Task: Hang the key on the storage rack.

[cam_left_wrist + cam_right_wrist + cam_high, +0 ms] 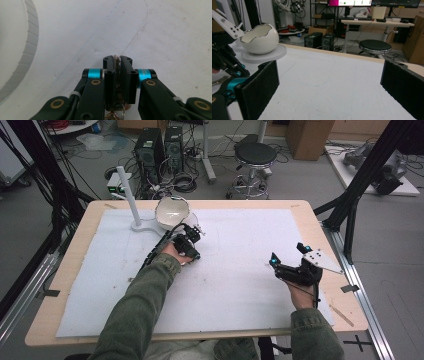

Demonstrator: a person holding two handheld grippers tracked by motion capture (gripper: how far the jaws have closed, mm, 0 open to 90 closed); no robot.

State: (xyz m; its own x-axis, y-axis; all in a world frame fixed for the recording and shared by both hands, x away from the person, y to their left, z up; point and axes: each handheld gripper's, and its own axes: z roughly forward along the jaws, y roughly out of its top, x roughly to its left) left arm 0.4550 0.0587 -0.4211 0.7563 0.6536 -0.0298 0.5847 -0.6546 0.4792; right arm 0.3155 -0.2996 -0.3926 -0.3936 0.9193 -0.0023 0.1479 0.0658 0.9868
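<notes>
Two grippers over a white mat [235,270], left gripper [117,58] clamped on a thin metallic piece [116,75] pointing forward, right gripper [329,82] wide open, glossy egg-shaped bowl [172,212] upright.

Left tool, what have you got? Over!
Left tool shut on something thin, keys perhaps. Right tool open, holding nothing. Egg-shaped bowl on its stand, just ahead. Nothing in between.

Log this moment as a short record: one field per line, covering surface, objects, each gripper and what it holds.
surface: wooden table covered by a white mat
bowl: white eggshell-shaped bowl on a round white stand base, far left of the mat
post: white upright post beside the bowl
left gripper: near the bowl, jaws closed on a thin metal piece, identity unclear; small rings hang below
right gripper: over the right of the mat, jaws wide apart, nothing between them
</notes>
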